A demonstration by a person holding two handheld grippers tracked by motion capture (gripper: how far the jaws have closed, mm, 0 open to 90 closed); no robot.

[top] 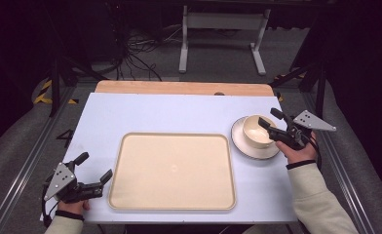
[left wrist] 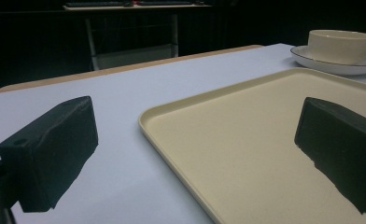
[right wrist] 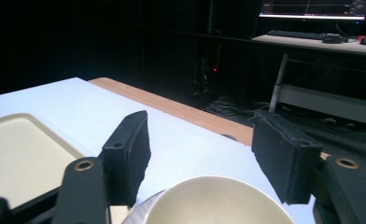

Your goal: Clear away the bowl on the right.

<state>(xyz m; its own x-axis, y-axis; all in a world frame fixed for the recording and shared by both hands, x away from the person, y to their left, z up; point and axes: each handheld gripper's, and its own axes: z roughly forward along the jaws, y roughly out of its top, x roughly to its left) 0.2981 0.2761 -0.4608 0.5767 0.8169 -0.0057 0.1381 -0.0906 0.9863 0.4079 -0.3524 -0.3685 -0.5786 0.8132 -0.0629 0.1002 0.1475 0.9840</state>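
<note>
A cream bowl (top: 256, 131) stands on a white saucer (top: 264, 152) at the right of the white table. My right gripper (top: 271, 118) hovers at the bowl's far right rim, open; the bowl (right wrist: 214, 205) lies just below and between its jaws, which do not touch it. A large cream tray (top: 172, 170) lies empty in the middle of the table. My left gripper (top: 94, 166) rests low at the tray's near left corner, open with nothing in it. Its jaws straddle the tray's edge (left wrist: 172, 140), and the bowl (left wrist: 342, 45) and saucer (left wrist: 335, 66) stand far off.
A wooden strip (top: 179, 87) runs along the table's far edge. Beyond it stand a white table frame (top: 223, 22) and loose cables (top: 140, 53) on the floor. Metal rails flank the table on both sides. A desk with a keyboard (right wrist: 302, 35) is in the background.
</note>
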